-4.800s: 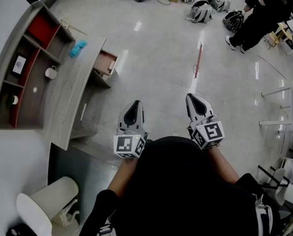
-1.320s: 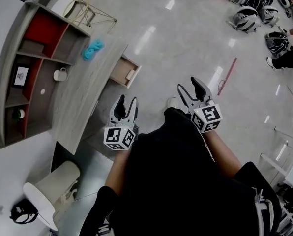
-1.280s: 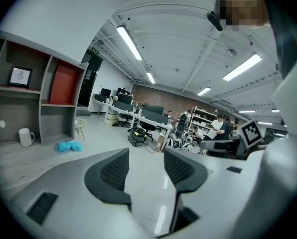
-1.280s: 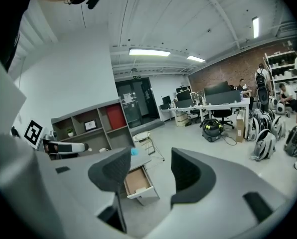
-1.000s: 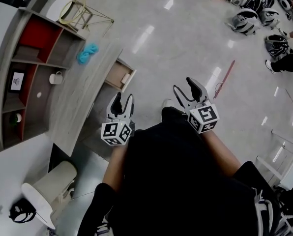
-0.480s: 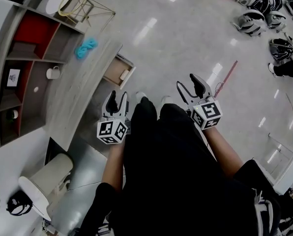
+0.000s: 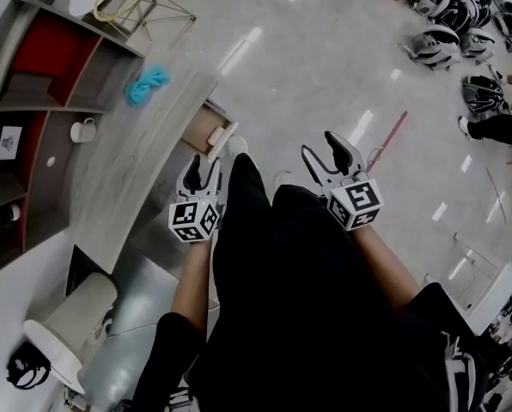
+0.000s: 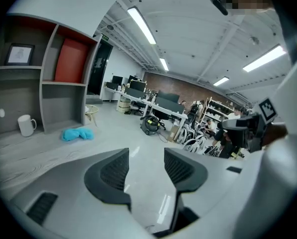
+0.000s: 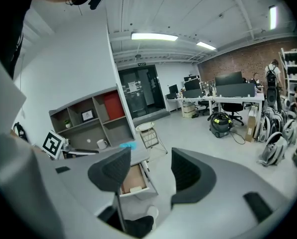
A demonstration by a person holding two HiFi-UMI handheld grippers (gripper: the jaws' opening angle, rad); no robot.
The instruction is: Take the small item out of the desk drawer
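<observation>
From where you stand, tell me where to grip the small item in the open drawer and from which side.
Probably from straight above, jaws closing across the narrow width of the small item. It lies flat at the front end of the drawer, whose walls would block a sideways approach. Its finer shape is too small to tell.

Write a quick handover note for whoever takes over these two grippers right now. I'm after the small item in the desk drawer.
Left gripper: fingers apart, empty, held in the air beside the desk.
Right gripper: fingers apart, empty, pointing towards the drawer.
Drawer: already pulled open; the small pale item lies inside near its front wall.
Done: drawer open.
Left: step closer, reach in, grip the item, lift it out.
</observation>
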